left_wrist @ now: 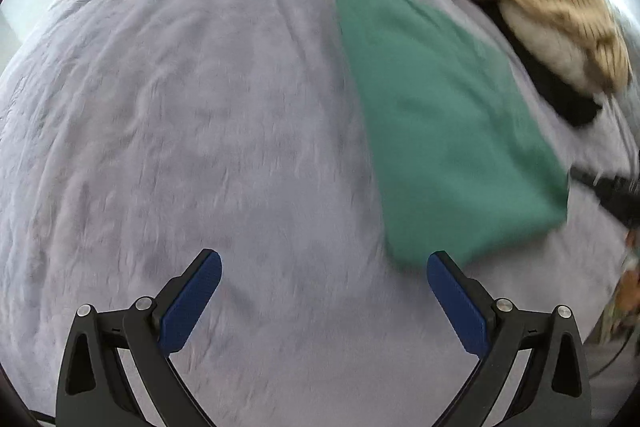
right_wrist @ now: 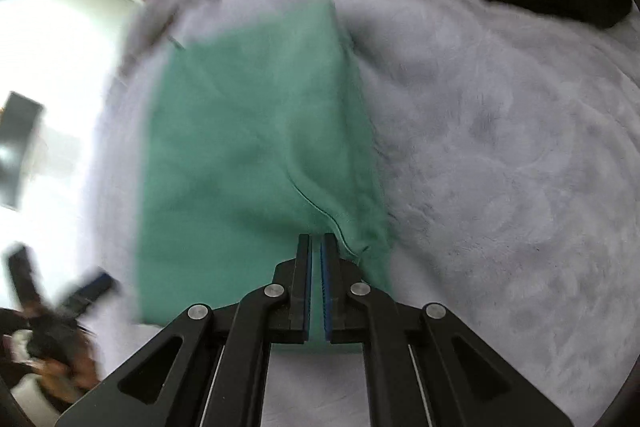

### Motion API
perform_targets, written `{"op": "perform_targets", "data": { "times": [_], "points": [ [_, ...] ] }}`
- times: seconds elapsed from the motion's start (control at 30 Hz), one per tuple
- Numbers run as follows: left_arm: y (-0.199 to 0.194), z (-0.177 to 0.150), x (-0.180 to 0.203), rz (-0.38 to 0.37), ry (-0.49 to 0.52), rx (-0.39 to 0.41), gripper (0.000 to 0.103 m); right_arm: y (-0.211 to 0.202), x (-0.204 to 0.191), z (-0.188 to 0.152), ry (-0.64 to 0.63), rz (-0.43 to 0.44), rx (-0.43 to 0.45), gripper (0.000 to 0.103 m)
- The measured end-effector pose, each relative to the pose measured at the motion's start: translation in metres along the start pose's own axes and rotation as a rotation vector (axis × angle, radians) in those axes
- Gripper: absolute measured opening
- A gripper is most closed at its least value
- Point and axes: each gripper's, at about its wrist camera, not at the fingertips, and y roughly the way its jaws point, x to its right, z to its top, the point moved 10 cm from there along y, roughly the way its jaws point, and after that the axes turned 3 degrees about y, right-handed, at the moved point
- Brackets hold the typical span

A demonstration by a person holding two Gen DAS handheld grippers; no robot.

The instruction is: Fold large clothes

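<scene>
A folded green garment (right_wrist: 256,163) lies on a lavender bed cover (left_wrist: 200,127), its near edge pinched in the right gripper (right_wrist: 316,247), jaws clenched. The left gripper (left_wrist: 324,267) hovers just beside it, jaws spread wide and empty. No writing is legible.

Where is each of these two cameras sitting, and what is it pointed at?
Left wrist: rides on the left gripper, looking down over its open blue fingers at a grey blanket, the green cloth to the right.
Right wrist: rides on the right gripper, looking along its fingers, closed on the near edge of the green cloth.
Shared: the green cloth, the blanket, and a dark garment beyond.
</scene>
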Motion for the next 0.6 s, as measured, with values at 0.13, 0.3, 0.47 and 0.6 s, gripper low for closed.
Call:
{"op": "perform_targets", "data": {
  "times": [0.13,0.3,0.47,0.6],
  "points": [
    [0.021,0.026,0.005,0.048,-0.010,-0.012,0.103,0.008,0.012,-0.001,0.108,0.064,-0.041,0.000],
    [0.030,0.035,0.010,0.053,-0.008,-0.036,0.103,-0.028,0.008,0.007,0.075,0.090,0.039,0.005],
    [0.035,0.032,0.005,0.052,-0.031,-0.063,0.103,-0.038,0.022,0.022,0.108,0.075,0.073,0.033],
    [0.038,0.031,0.002,0.057,-0.043,-0.071,0.103,-0.034,0.024,0.031,0.139,0.071,0.087,0.049]
  ]
}}
